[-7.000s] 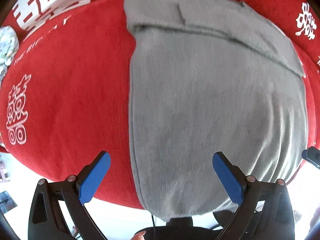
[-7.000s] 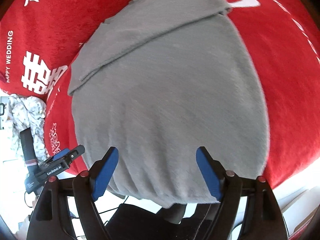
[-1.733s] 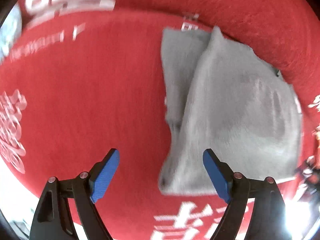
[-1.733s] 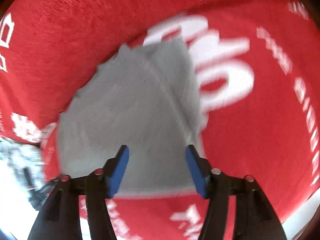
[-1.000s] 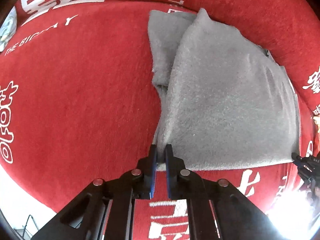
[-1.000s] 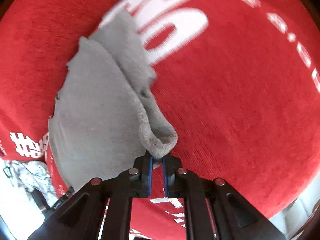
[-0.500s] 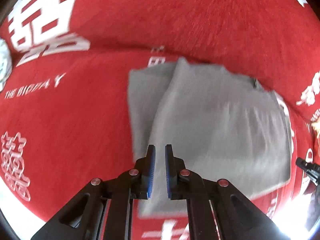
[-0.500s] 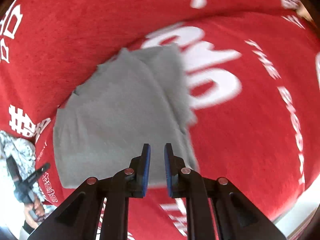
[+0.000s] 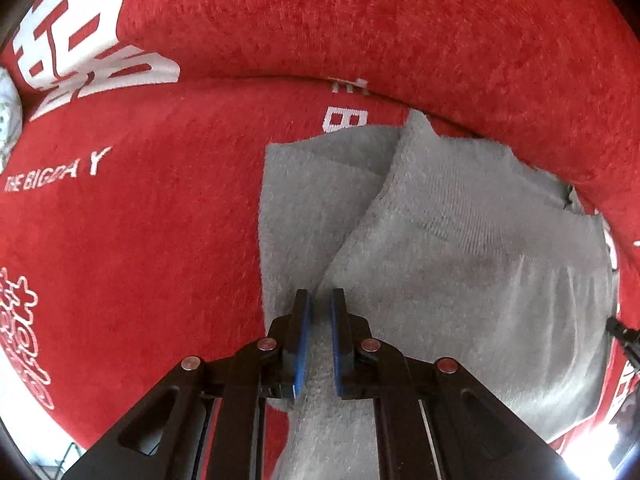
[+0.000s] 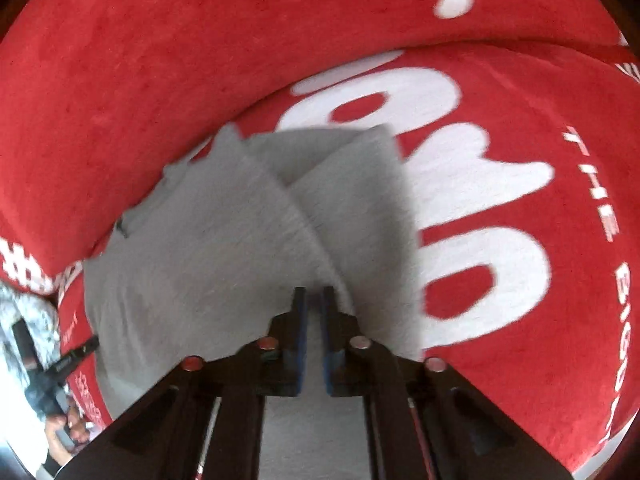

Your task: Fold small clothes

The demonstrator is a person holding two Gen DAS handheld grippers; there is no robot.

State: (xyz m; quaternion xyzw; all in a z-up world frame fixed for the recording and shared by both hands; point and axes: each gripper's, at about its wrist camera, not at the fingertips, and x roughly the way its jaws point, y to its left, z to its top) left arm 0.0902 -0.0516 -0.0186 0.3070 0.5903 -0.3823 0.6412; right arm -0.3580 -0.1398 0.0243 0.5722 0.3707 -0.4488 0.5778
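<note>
We see a grey garment (image 9: pixel 460 248) lying partly folded on a red cloth (image 9: pixel 140 240) with white lettering, one flap lapped over another. Our left gripper (image 9: pixel 319 300) points down at its near left corner with jaws closed, and grey fabric seems to run up between the blue pads, so it is likely pinched. Our right gripper (image 10: pixel 314 296) is closed too, at the garment's near right fold; motion blur keeps us from telling whether it grips cloth.
</note>
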